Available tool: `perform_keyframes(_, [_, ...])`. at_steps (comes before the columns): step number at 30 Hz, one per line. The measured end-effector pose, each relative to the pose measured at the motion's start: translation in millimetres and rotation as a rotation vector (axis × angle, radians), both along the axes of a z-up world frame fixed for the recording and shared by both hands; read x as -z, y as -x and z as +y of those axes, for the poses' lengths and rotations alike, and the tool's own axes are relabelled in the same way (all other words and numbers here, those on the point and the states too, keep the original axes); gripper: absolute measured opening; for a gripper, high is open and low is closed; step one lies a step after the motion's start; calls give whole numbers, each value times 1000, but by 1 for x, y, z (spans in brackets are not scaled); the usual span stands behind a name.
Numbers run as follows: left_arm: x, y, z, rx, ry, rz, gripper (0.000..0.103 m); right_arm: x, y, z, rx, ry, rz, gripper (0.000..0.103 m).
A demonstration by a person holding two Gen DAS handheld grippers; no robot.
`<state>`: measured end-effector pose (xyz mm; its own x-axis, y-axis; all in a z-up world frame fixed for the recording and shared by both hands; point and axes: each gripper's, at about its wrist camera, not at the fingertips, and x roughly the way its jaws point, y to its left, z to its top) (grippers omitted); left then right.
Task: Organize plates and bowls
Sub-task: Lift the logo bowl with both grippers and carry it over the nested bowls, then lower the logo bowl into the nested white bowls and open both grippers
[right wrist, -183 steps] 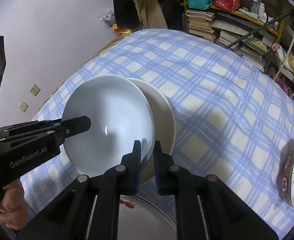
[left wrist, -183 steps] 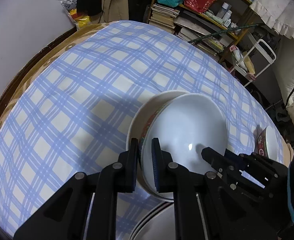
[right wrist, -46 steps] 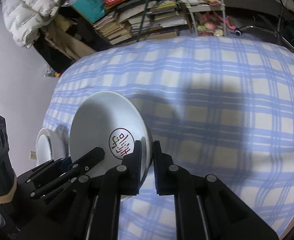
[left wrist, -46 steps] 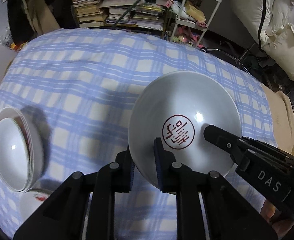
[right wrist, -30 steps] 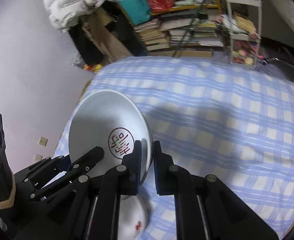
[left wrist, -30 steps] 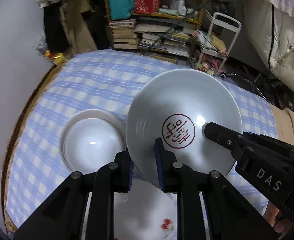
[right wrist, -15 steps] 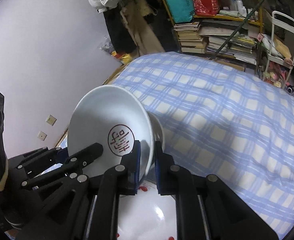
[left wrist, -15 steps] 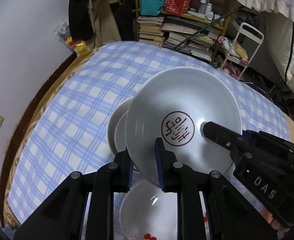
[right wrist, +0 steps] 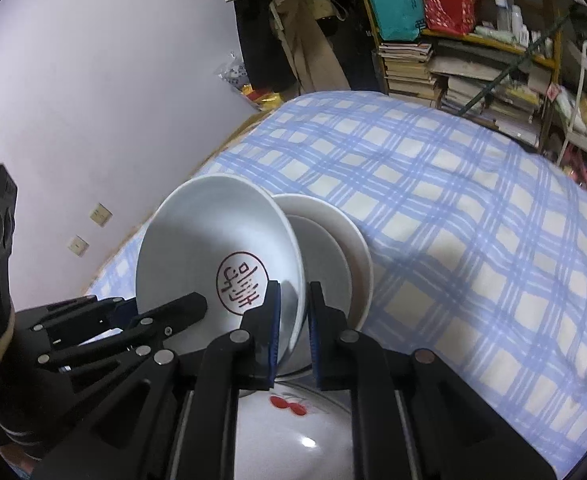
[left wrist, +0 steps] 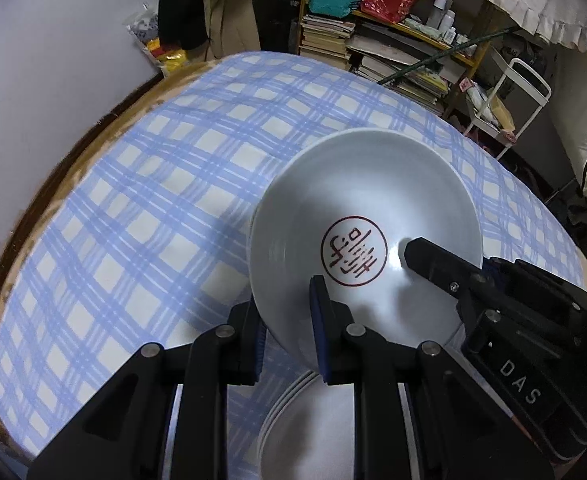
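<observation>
A white bowl with a red seal mark inside (left wrist: 365,240) is held by both grippers at opposite sides of its rim. My left gripper (left wrist: 287,320) is shut on its near rim; my right gripper (right wrist: 293,320) is shut on the other side, and its finger shows in the left wrist view (left wrist: 445,268). In the right wrist view the bowl (right wrist: 217,256) hangs tilted just above and left of a stack of white bowls (right wrist: 341,256) on the blue plaid tablecloth (right wrist: 453,200). Below sits a white plate with red cherries (right wrist: 293,420).
A stack of white plates (left wrist: 305,428) lies under the left gripper. The table edge (left wrist: 73,160) runs along the left by a white wall. Bookshelves (left wrist: 393,40) and a white cart (left wrist: 525,92) stand behind the table.
Both grippers carried the seal-marked bowl from the table's right side back to the left, over the stacked bowls and plates. It now hangs lower and closer to the bowl stack.
</observation>
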<state>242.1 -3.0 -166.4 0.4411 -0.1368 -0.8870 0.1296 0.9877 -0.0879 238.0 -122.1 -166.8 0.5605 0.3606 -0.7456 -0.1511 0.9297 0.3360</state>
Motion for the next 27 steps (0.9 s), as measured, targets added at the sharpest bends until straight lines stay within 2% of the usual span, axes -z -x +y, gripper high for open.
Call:
perform_keyframes(4, [3, 0, -8, 11, -39, -20, 20, 9, -5, -6, 4, -5, 12, 14])
perform_keyframes(10, [7, 1, -12, 29, -81, -40, 20, 13, -4, 1, -1, 73, -15, 14])
perform_keyframes(14, [11, -4, -8, 58, -47, -21, 19, 17, -5, 0, 8, 85, -11, 14])
perform_keyframes(18, [10, -1, -9, 75, -60, -32, 19, 19, -6, -3, -16, 77, -22, 15])
perform_keyframes(27, [8, -3, -7, 60, -38, -14, 17, 19, -4, 3, 14, 130, -72, 16])
